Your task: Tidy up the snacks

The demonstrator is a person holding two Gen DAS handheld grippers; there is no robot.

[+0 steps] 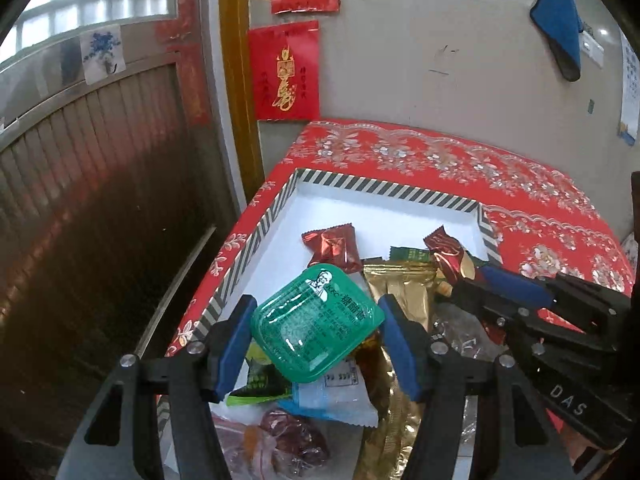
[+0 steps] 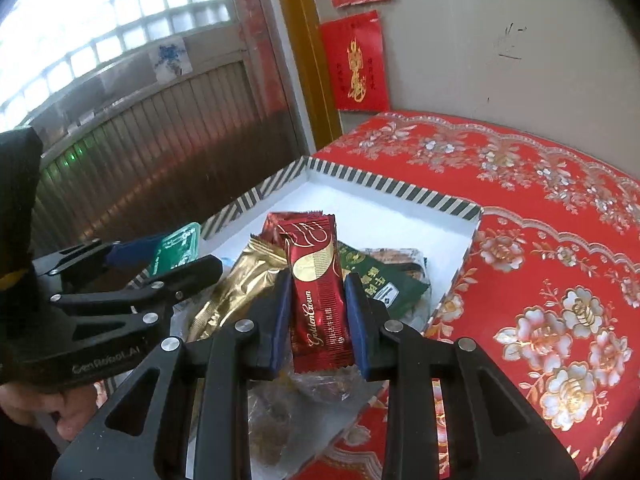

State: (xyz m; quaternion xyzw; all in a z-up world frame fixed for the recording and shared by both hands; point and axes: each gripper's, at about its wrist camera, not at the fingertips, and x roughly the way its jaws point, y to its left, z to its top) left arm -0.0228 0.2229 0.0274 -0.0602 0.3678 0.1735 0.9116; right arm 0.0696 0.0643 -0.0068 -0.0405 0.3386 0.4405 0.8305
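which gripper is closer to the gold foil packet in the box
Close call, probably right. The right gripper, clamping a red bar, hangs beside the gold foil packet; the left gripper hangs at its other side.

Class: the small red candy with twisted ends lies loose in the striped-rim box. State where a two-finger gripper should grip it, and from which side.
Grip the small red candy across its plump middle, coming from above. Its twisted ends are thin, and the white box floor beside it looks bare.
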